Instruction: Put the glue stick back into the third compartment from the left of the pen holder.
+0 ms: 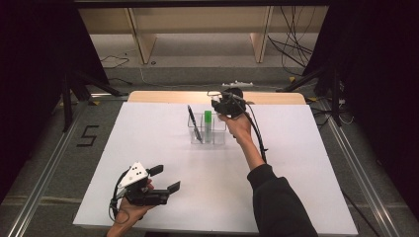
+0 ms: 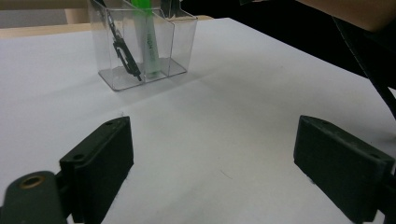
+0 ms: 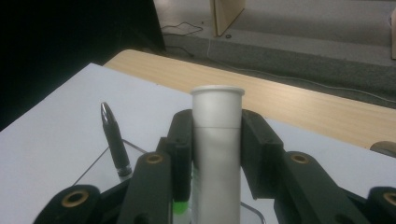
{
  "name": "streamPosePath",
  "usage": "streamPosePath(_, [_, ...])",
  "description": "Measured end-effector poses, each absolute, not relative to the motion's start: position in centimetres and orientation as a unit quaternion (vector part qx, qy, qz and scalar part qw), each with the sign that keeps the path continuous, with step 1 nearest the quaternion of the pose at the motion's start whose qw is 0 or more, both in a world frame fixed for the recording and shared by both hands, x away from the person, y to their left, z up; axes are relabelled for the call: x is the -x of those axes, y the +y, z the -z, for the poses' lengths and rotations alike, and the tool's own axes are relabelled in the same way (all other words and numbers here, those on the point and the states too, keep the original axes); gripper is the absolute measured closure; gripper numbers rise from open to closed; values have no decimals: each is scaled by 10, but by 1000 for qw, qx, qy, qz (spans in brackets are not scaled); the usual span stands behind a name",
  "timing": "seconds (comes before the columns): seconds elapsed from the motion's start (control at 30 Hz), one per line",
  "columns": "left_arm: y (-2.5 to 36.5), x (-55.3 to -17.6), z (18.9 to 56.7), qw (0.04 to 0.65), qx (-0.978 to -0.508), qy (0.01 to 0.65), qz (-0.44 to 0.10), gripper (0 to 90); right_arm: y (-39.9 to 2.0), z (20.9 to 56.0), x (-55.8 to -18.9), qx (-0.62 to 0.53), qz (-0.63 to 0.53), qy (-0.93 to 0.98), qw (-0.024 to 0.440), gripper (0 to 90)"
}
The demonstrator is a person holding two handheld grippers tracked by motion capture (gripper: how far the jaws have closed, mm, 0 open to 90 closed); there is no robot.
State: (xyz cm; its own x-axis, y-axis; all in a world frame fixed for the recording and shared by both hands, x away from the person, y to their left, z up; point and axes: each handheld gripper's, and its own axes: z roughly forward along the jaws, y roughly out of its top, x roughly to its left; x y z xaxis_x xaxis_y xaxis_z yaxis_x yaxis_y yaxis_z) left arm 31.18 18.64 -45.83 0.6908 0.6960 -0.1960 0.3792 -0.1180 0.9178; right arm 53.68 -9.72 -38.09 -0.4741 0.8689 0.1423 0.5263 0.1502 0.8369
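The right gripper [image 3: 217,154] pinches a white cylindrical marker with a flared cap [image 3: 217,154] between its pads, held upright just above the clear plastic two-compartment pen holder [image 1: 207,132] that stands toward the far middle of the white counter [image 1: 163,163]. The marker looks light and rigid, with a smooth, likely slippery plastic barrel; the hold sits on the barrel below the cap rim, which seems a sound place, since the rim could catch if the barrel slid down through the pads. The holder already carries a green highlighter with a pale barrel [image 2: 148,44] and a black pen with a pointed tip [image 3: 114,140], both leaning inside; being thin-walled and light, the holder would probably slide or tip if knocked. The left gripper [image 2: 212,163] rests low near the front left of the counter, its jaws spread wide with nothing between them. The counter is matt white over a pale wooden board [image 3: 299,98]; beyond it lie a grey floor, trailing cables and dark curtains at both sides.
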Motion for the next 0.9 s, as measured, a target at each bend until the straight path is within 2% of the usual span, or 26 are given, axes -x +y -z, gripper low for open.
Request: streamPosePath(0.9, [187, -312, 458, 554, -734, 366, -145, 117, -90, 395, -540, -484, -430, 737, 195, 676])
